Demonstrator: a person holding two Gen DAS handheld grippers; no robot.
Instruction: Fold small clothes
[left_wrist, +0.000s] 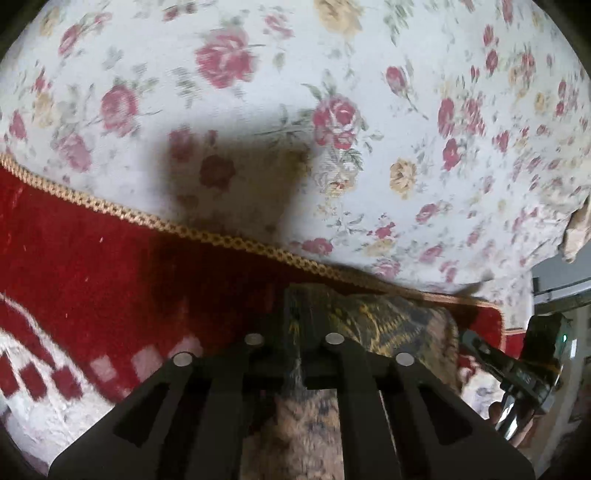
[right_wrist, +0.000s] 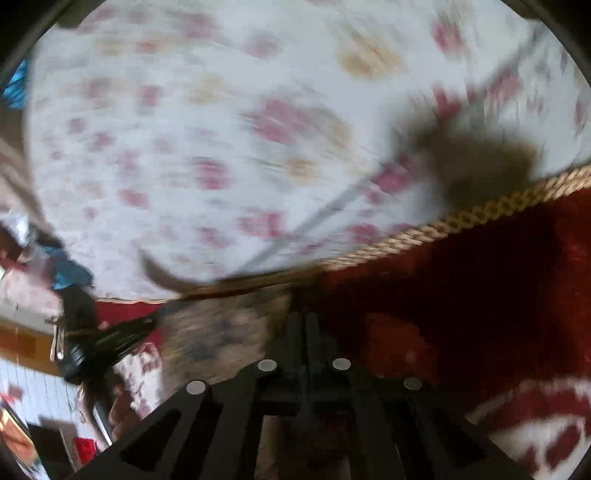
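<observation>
Patterned cloth (left_wrist: 388, 325) is pinched by left gripper (left_wrist: 295, 328), lower centre; right gripper (right_wrist: 303, 317) is closed on its blurred edge; slippage is risked if tension is uneven.

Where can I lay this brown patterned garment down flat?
The white rose-print bedsheet ahead lies bare from the gold braided trim to its far edge. The red plush blanket left of the left tongs is also free. It is crowded between both tongs, where the brown patterned garment hangs gripped, with the right tongs alongside.
</observation>
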